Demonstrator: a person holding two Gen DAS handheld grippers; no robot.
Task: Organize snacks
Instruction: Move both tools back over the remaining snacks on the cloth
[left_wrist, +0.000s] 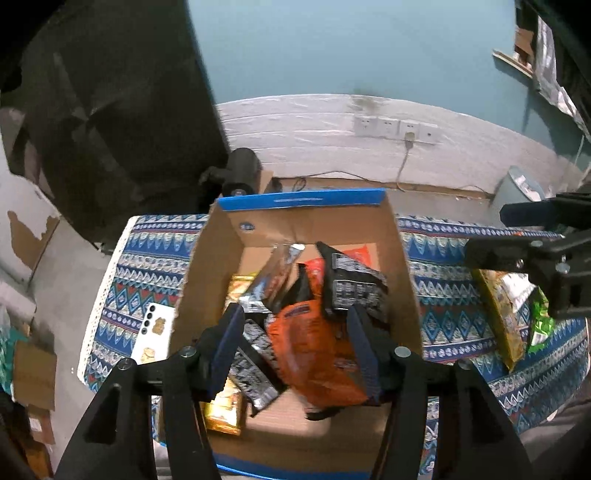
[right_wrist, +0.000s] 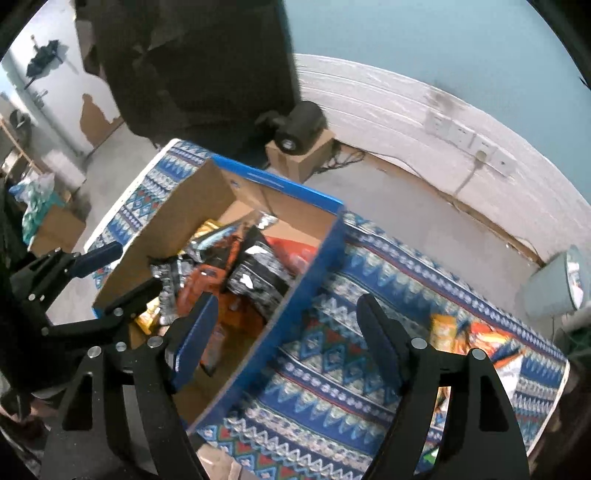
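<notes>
A cardboard box (left_wrist: 400, 266) with blue edges stands on a patterned cloth and holds several snack packs. My left gripper (left_wrist: 295, 332) is open above the box; an orange snack bag (left_wrist: 314, 350) lies between its fingers, seemingly loose on the pile. Black packs (left_wrist: 351, 284) and gold packs (left_wrist: 225, 410) lie around it. My right gripper (right_wrist: 288, 325) is open and empty, straddling the box's right wall (right_wrist: 295, 306). It also shows in the left wrist view (left_wrist: 517, 236). Yellow and green snack bags (left_wrist: 506, 314) lie on the cloth at the right, also visible in the right wrist view (right_wrist: 461, 332).
A white phone (left_wrist: 153, 332) lies on the cloth (left_wrist: 443, 295) left of the box. A black cylinder device (left_wrist: 240, 173) sits on a small box beyond the table. A pale bin (right_wrist: 550, 288) stands at the right. Wall sockets (left_wrist: 395, 127) are behind.
</notes>
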